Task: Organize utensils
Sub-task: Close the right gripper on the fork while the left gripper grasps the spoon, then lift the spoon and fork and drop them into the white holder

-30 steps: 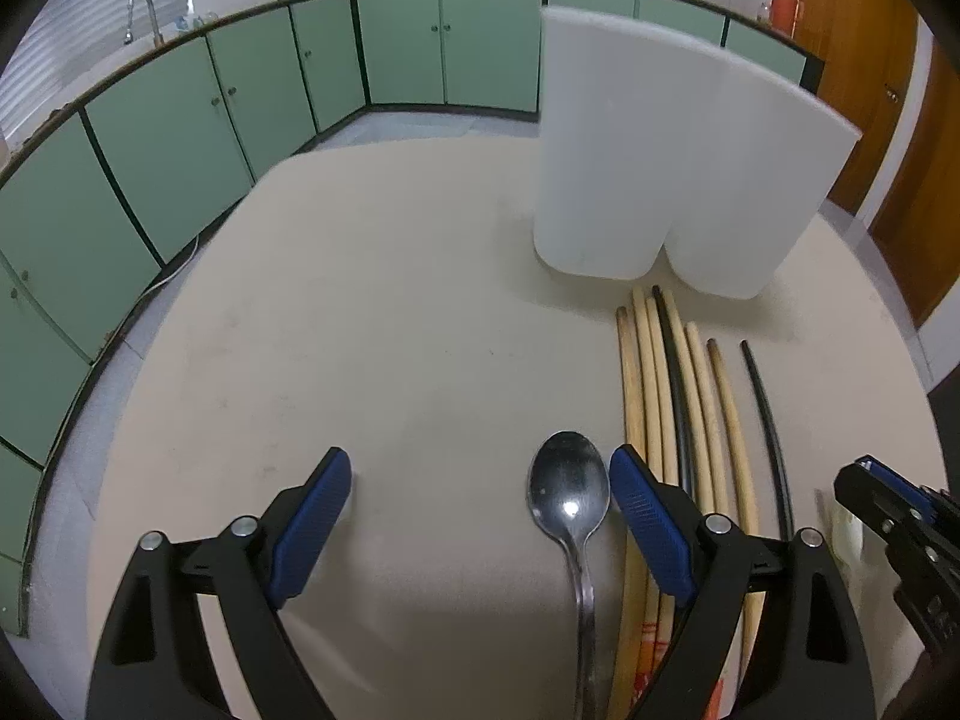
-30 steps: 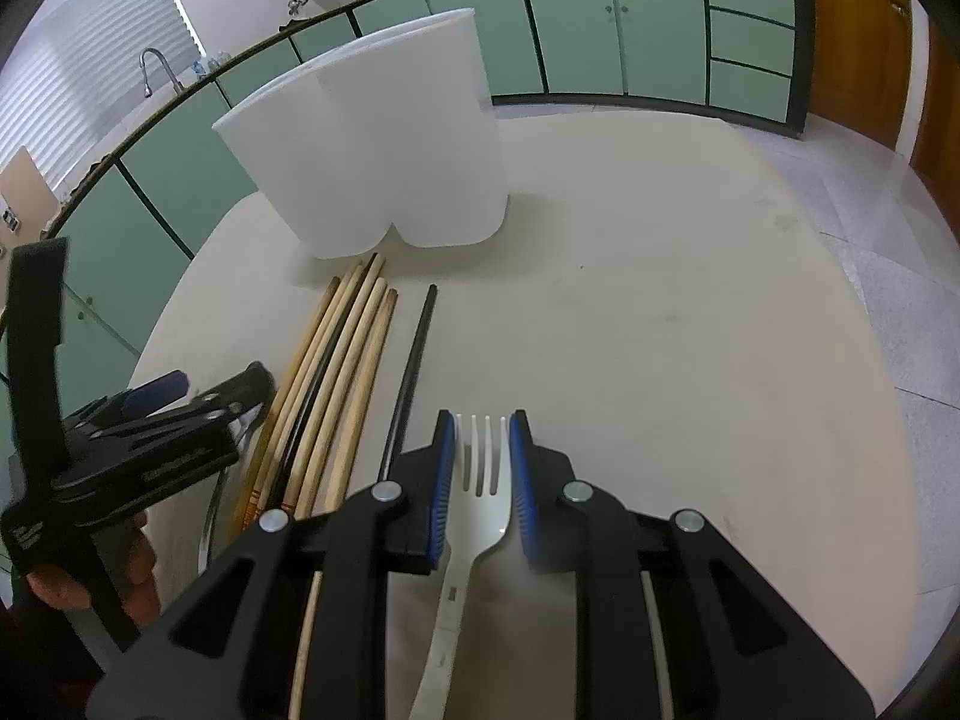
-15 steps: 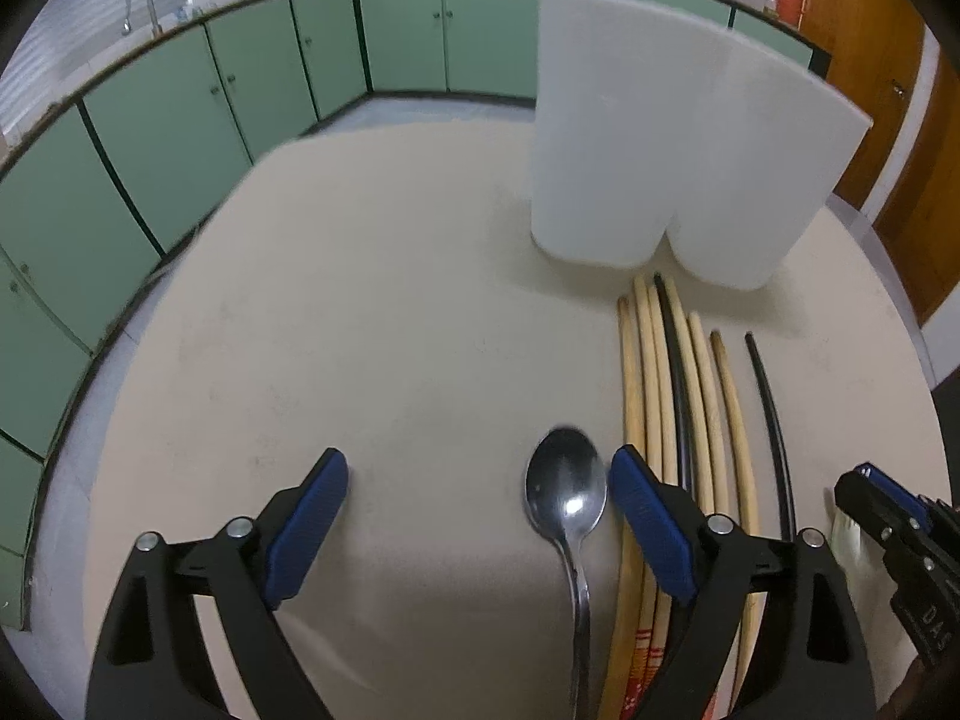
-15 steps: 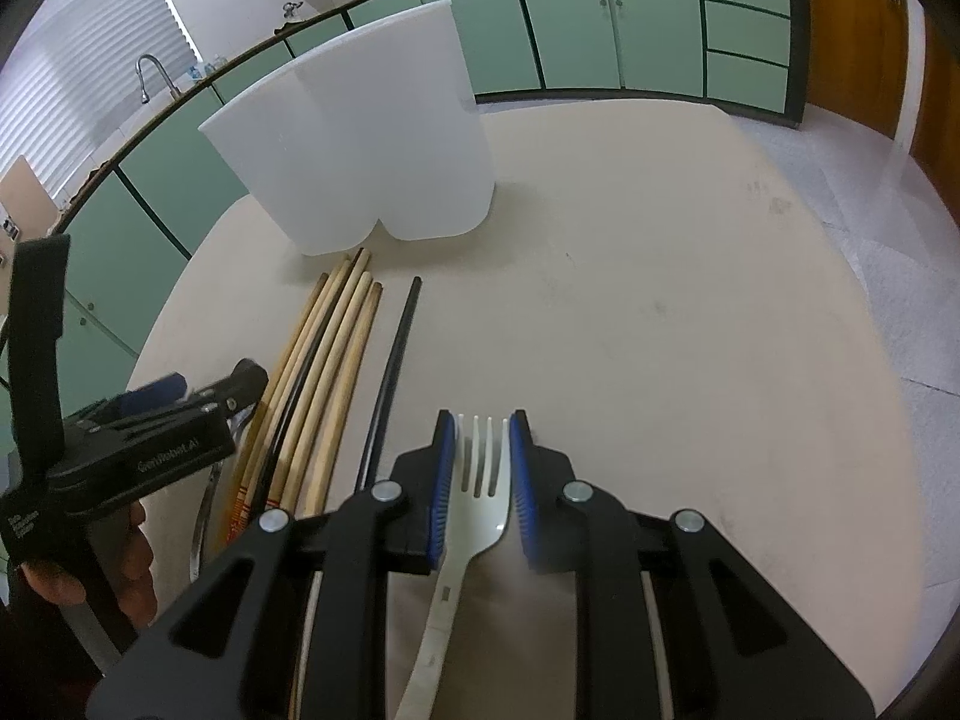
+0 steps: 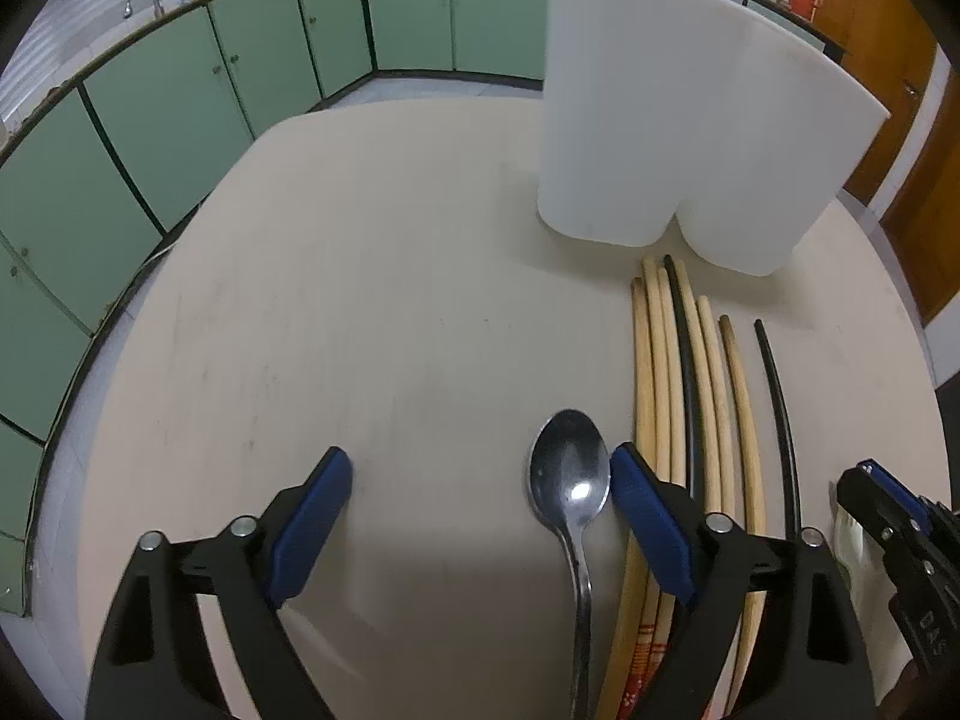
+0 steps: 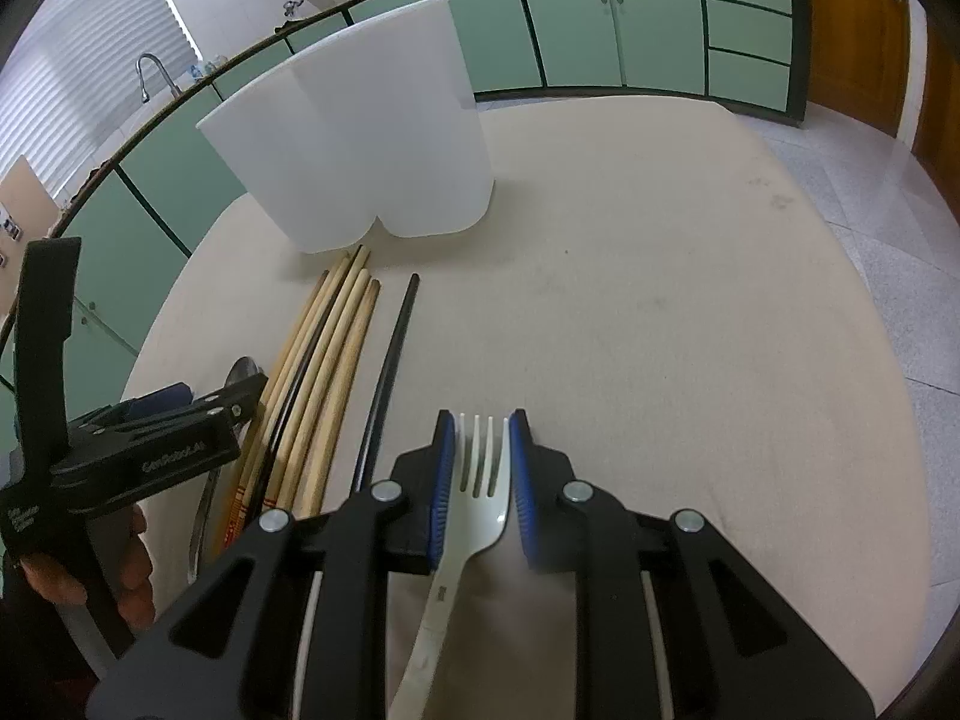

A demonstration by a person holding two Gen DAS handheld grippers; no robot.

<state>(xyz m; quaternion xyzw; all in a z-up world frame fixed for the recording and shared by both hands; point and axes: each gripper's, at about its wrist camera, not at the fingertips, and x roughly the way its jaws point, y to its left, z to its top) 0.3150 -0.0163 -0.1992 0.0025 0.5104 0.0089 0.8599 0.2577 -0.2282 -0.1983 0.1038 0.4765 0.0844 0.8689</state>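
In the left wrist view, the left gripper (image 5: pixel 480 501) stands wide open, its right pad apparently touching the metal spoon (image 5: pixel 570 480) lying just left of the chopsticks (image 5: pixel 672 396). In the right wrist view, the right gripper (image 6: pixel 479 474) is nearly closed, pinching a white fork (image 6: pixel 474 480), right of the chopsticks (image 6: pixel 336 372) and nearer than the white holder (image 6: pixel 372 138).

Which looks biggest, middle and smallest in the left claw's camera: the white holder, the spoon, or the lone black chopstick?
1. White holder, clearly the biggest.
2 and 3. Spoon and lone black chopstick: unsure. The chopstick shows longer but thinner; the spoon's handle runs out of view, and it lies nearer the camera.
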